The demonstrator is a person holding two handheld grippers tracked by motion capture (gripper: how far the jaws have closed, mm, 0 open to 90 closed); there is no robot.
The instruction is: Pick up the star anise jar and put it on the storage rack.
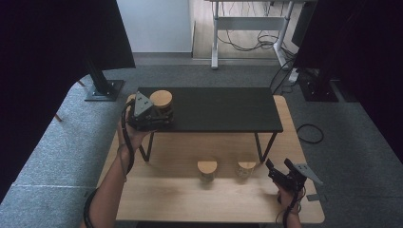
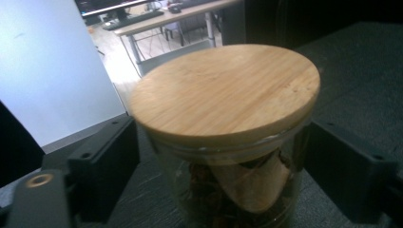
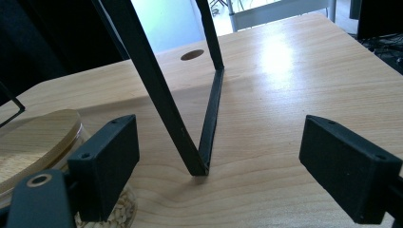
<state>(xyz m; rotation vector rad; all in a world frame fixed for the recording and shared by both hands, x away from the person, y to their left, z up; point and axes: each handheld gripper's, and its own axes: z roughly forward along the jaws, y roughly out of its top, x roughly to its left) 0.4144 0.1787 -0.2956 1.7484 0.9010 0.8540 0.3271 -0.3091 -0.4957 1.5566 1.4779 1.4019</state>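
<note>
A glass jar with a round bamboo lid (image 2: 223, 95) stands on the left end of a black shelf (image 1: 223, 109), and dark contents show through the glass. My left gripper (image 1: 161, 115) reaches around that jar (image 1: 160, 99). Its jaws flank the glass on both sides with a thin gap on each side, so it is open. My right gripper (image 1: 278, 164) rests low at the right front of the wooden table (image 1: 190, 199), open with nothing between its jaws. In the right gripper view a jar of pale seeds (image 3: 33, 142) sits just beyond the left jaw.
Two more bamboo-lidded jars (image 1: 207, 168) (image 1: 246, 168) stand on the table in front of the shelf. The shelf's black V-shaped leg (image 3: 209, 118) meets the tabletop straight ahead of my right gripper (image 3: 218, 161). Dark curtains hang left and right, and a desk frame stands behind.
</note>
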